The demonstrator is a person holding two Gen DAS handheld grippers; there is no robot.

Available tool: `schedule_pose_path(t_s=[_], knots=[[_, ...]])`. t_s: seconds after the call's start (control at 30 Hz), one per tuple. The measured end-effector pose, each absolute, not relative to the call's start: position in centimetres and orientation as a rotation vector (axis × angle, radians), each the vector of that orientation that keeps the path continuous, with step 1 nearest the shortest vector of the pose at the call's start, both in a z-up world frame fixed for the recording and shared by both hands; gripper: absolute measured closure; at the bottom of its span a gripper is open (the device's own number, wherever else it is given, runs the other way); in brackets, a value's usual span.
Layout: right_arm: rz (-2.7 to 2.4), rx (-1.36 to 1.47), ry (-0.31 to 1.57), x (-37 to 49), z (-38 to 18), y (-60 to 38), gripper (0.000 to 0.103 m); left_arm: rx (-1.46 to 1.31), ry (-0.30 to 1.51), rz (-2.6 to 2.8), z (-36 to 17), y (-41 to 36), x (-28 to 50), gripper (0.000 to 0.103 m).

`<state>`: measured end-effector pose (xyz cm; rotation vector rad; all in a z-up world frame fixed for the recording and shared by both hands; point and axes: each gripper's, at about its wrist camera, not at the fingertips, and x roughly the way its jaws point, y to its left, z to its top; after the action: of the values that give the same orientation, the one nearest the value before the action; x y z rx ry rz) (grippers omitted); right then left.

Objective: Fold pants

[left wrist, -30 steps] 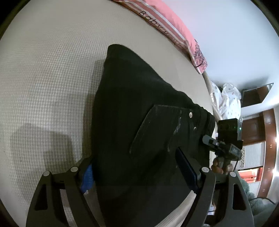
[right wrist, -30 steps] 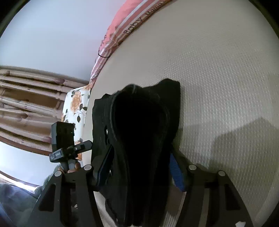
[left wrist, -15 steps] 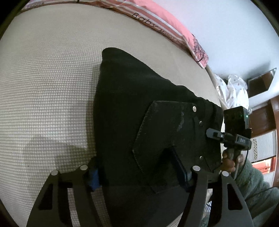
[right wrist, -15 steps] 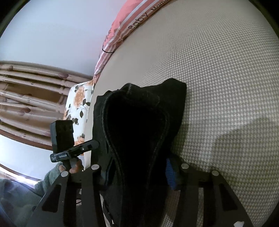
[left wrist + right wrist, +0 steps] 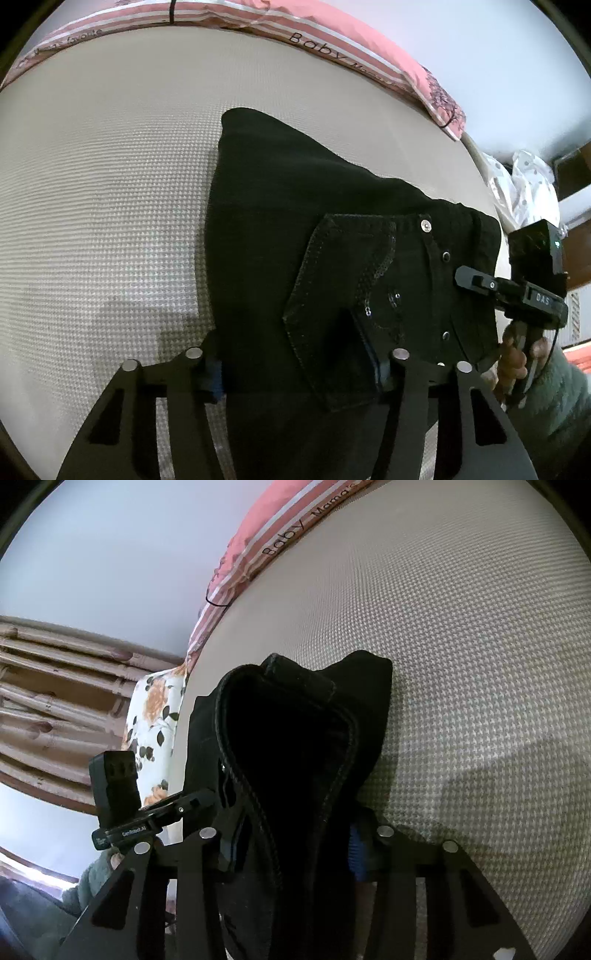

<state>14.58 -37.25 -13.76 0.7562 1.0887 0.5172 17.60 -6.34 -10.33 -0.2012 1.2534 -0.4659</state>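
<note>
- Since a second ago, the left gripper (image 5: 295, 363) has come lower and further over the bed, so the pants (image 5: 332, 236) now lie flatter in its view and more of the pink striped pillow (image 5: 332, 44) shows at the far edge.
- Over the same second, the bundle in the right wrist view has changed little; the dark cloth (image 5: 295, 757) rises between the fingers much as it did.
- Both tools grip the near edge of the pants: the left gripper's fingers (image 5: 364, 343) are closed in on a thick bundle of cloth, one over the back pocket (image 5: 343, 288) and the other at the side edge.
- The right gripper (image 5: 291, 843) is likewise clamped on the cloth, with a stitched seam running down between its fingers.
- In each view the other gripper shows at the side, held in the person's hand (image 5: 513, 358) at the waistband end.
- The pants rest on the pale woven mattress (image 5: 110, 184), their far end touching it and their near end raised in the two grips.
- As a judgement, the legs look already laid one on the other, since one narrow dark shape with a single pocket on top is all that shows.
- What seems left is to bring the held end over to the far end, set it down, let go and smooth it.
- Whether a further fold is needed cannot be told from these views.
</note>
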Motion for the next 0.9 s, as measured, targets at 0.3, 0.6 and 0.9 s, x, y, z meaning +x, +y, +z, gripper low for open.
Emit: schedule_pose_path(t_s=[0.3, 0.6, 0.9], knots=[[0.473, 0.724, 1.082, 14.8, -11.5, -35.6, 0.076, -0.121, 1.220, -0.453, -9.1, -6.7, 16.9, 0.065], [0.447, 0.684, 1.055, 14.7, -8.6, -33.8, 0.078, -0.130, 1.185, -0.478, -7.4, -6.5, 16.5, 0.081], [0.493, 0.658, 1.037, 15.8, -6.7, -30.8, 0.079, -0.151, 1.107, -0.488, -4.6, -4.3, 15.8, 0.082]])
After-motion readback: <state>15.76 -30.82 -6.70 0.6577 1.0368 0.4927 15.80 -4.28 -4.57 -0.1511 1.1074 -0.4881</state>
